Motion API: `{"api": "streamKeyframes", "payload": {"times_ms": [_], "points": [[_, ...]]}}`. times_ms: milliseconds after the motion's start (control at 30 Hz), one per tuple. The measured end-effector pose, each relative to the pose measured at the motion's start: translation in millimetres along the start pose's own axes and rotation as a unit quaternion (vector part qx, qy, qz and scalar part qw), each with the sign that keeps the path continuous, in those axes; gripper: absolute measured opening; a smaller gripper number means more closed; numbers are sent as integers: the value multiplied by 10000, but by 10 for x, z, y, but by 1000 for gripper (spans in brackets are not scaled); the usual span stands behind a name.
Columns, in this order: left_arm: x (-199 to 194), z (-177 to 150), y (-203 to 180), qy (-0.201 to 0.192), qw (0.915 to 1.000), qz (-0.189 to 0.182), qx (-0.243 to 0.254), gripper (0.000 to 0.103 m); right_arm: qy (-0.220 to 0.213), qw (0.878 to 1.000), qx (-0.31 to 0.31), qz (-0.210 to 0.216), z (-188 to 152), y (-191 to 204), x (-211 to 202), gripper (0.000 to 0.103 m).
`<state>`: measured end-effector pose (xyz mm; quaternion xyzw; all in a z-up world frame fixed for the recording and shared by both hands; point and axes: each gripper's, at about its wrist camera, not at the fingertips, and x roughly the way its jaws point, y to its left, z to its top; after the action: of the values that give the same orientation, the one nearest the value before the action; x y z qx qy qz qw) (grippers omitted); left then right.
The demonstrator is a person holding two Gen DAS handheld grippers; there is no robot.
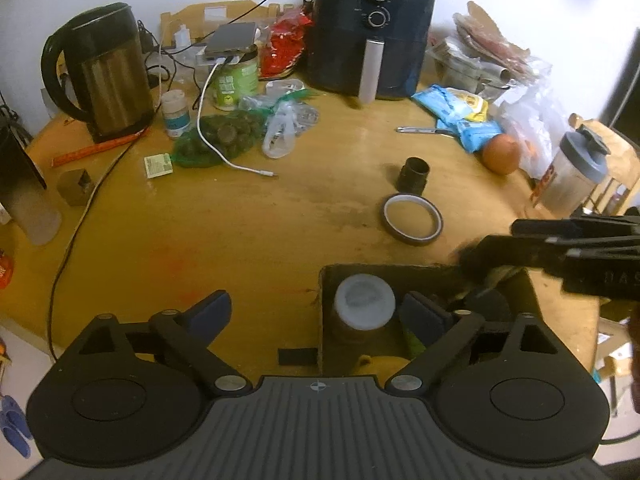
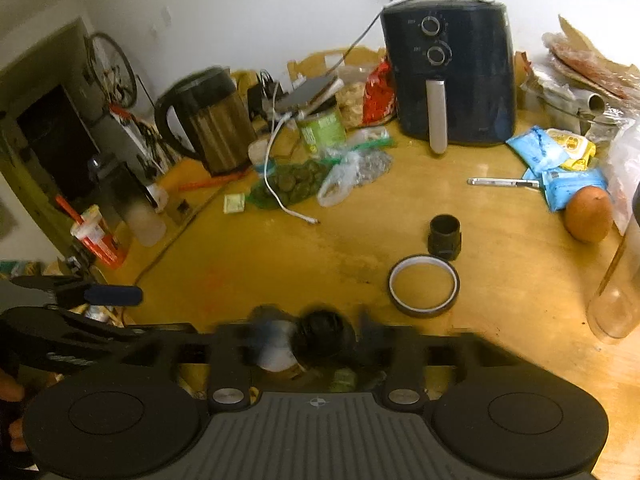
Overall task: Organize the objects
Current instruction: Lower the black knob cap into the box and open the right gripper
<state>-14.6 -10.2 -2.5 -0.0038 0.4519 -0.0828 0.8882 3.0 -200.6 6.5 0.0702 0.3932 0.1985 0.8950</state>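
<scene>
Tape roll (image 1: pixel 412 220), light, rigid and thin-walled, lay at 1 o'clock of the box (image 1: pixel 400 276), best pinched across its rim; left gripper (image 1: pixel 316 312) stood wide and empty, right gripper (image 2: pixel 316 336) too blurred to tell.

left hand-held gripper (image 1: pixel 316 312) spread wide, right hand-held gripper (image 2: pixel 316 334) blurred

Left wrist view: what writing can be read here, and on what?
"DAS", faint, cut off: on right tool.
Orange lettering on shaker bottle: blurred.
Label on green can: unreadable.
Dial markings on air fryer: too small.
Print on blue packets: unreadable.
</scene>
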Motion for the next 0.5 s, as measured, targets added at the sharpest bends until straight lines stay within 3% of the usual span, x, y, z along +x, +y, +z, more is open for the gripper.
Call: {"api": "streamKeyframes", "payload": {"times_ms": [33, 67, 300, 500], "points": [[-4, -8, -2, -16, 10000, -34, 22, 98, -33, 10000, -29, -69, -1, 19, 9, 96], [-11, -14, -9, -26, 10000, -57, 62, 99, -91, 9999, -75, -105, -3, 36, 4, 99], [7, -21, -93, -199, 9989, -38, 432, 103, -46, 9986, -292, -430, -27, 59, 41, 103], [52, 42, -219, -210, 9960, -16, 873, 103, 152, 9947, -138, -1012, -89, -69, 101, 103]]}}
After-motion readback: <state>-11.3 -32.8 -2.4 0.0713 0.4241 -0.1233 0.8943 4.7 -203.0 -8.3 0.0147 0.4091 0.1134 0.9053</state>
